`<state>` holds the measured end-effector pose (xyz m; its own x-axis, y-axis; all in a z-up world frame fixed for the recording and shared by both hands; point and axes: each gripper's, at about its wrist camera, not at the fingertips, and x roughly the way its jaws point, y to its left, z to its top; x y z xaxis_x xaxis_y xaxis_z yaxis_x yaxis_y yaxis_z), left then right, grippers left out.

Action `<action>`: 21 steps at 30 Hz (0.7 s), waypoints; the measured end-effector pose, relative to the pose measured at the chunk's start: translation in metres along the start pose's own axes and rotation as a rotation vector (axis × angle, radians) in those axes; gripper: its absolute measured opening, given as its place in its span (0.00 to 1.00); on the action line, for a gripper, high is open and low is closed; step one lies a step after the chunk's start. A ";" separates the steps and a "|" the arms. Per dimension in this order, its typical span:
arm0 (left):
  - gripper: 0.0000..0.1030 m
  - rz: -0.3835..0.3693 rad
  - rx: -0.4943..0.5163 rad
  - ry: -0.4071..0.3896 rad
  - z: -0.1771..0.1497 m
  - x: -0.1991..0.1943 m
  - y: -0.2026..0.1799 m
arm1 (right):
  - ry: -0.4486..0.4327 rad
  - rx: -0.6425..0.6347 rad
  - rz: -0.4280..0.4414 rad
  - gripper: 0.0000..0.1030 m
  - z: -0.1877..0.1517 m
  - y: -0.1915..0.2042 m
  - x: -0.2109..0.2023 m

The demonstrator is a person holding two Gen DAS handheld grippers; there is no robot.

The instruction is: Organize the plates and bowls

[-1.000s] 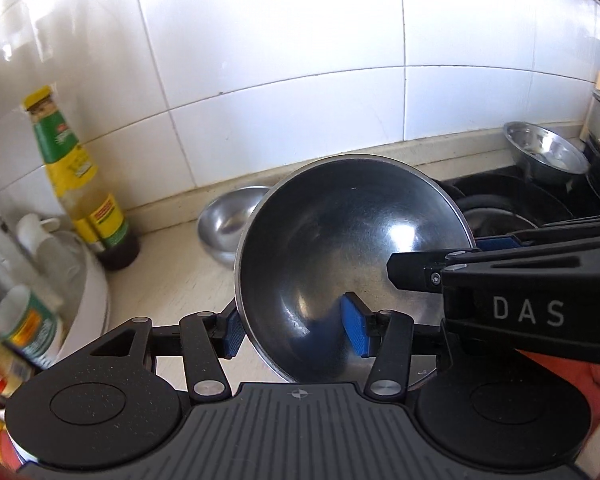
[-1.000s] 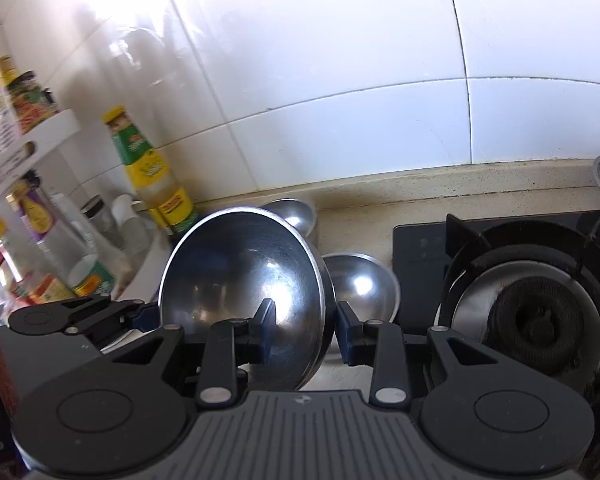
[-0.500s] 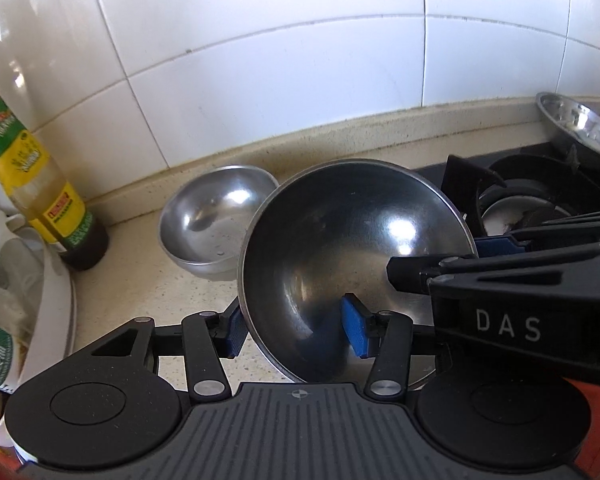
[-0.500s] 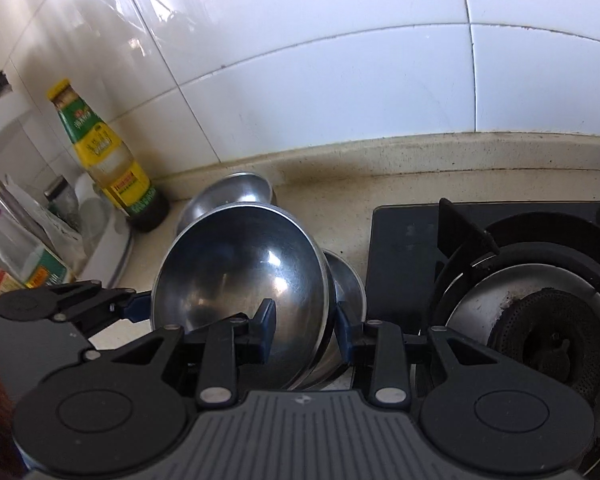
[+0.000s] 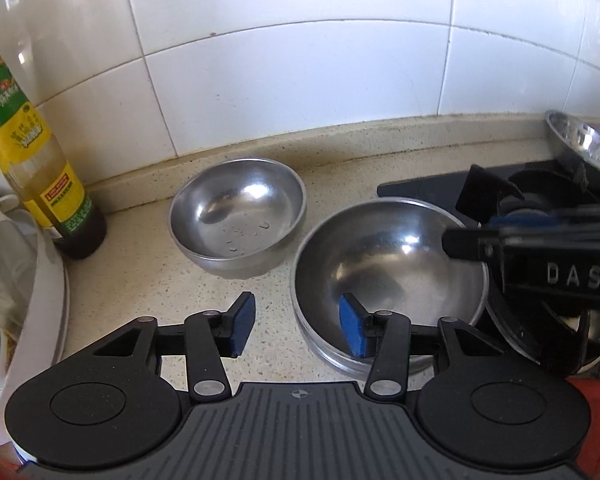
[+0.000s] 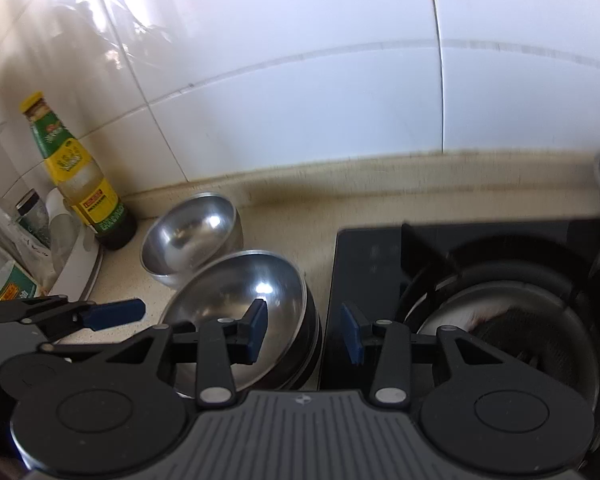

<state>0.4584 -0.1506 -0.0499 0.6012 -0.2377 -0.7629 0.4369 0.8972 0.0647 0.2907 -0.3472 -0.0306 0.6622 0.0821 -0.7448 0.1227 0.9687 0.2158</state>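
The speckled beige desk runs under a white tiled wall, with a black gas hob filling the right of the right wrist view. At the far left of both views stands a bottle with a yellow and green label, next to a white rack of jars.

In the lower centre of the frame a large steel bowl sits nested on top of other bowls, the stack resting on the desk just beside the hob. A smaller steel bowl stands alone behind it to the upper left, near but apart.

The left claw stands apart, gripping nothing: its right pad is inside the large bowl's near rim and its left pad is over bare desk. The right claw is opening, one pad inside the bowl's right rim and the other outside over the hob edge, neither pressing on the rim.
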 end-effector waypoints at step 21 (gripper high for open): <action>0.49 -0.091 -0.077 0.087 -0.019 0.015 0.026 | 0.167 0.037 0.162 0.35 -0.015 0.020 0.027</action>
<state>0.4663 -0.1234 -0.0718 0.4996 -0.2889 -0.8167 0.4325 0.9000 -0.0538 0.3003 -0.3226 -0.0561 0.5440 0.2766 -0.7922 0.0533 0.9308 0.3616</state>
